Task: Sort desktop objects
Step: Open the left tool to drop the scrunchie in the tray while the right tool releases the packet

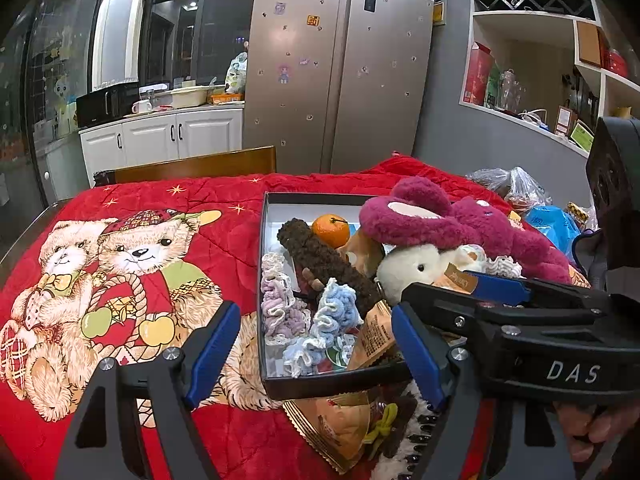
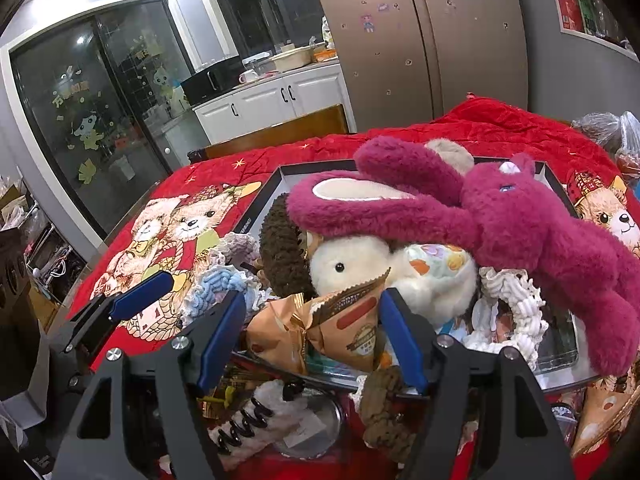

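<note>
A black box (image 1: 276,386) sits on the red blanket (image 1: 224,216) and is piled full: an orange (image 1: 331,230) near its far wall, a long brown fuzzy roll (image 1: 328,262) running from the far wall toward the near right, crocheted scrunchies (image 1: 280,304) along the left side, orange snack packets (image 2: 352,320), a white plush rabbit (image 2: 352,258), and a magenta plush toy (image 2: 500,216) lying across the top with its long ears pointing left. More snack packets and a spiral hair tie (image 2: 248,420) lie on the blanket just outside the near wall.

The right gripper's body reads "DAS"; print on the packets is too blurred to read.

The left gripper (image 1: 316,354) is spread wide, grasping nothing, its fingers straddling the box's near-left corner. The right gripper (image 2: 312,336) is also spread, with a snack packet between its fingers; contact seems absent, though this is hard to judge.
</note>
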### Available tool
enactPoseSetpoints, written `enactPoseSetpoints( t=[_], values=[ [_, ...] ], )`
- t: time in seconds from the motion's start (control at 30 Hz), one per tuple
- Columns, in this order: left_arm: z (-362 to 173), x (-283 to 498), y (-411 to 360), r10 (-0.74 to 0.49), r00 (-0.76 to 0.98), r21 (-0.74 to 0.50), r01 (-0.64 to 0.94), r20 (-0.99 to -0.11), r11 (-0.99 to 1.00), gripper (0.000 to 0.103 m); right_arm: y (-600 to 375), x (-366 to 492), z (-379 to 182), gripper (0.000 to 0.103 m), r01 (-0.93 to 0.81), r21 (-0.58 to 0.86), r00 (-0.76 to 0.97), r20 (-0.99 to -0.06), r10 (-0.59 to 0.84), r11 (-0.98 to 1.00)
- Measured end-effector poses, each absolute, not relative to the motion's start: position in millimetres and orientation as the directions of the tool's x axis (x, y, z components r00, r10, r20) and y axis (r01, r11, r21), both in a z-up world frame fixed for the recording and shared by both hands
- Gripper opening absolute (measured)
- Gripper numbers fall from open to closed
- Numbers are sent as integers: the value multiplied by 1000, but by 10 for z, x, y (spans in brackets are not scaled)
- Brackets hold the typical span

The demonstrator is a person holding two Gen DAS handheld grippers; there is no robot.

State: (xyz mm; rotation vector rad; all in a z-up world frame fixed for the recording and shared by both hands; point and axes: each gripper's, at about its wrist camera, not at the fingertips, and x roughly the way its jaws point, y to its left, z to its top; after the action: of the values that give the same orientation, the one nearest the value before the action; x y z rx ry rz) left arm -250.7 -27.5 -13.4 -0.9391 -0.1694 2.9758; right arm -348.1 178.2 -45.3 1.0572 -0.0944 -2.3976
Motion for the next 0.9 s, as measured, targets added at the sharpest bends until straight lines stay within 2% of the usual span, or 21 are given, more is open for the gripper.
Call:
enactPoseSetpoints(
  t=[0.3, 0.9],
  values=[
    [-95, -2491, -251, 37, -823, -91, 18, -566, -996, 80, 1774, -3410, -345, 72, 432, 196, -613, -652, -446, -880],
    [215, -2342, -143, 28, -870, -47, -6, -493, -999, 80, 1889, -3322, -104, 86, 413, 235, -655, -595, -466, -880]
  ],
)
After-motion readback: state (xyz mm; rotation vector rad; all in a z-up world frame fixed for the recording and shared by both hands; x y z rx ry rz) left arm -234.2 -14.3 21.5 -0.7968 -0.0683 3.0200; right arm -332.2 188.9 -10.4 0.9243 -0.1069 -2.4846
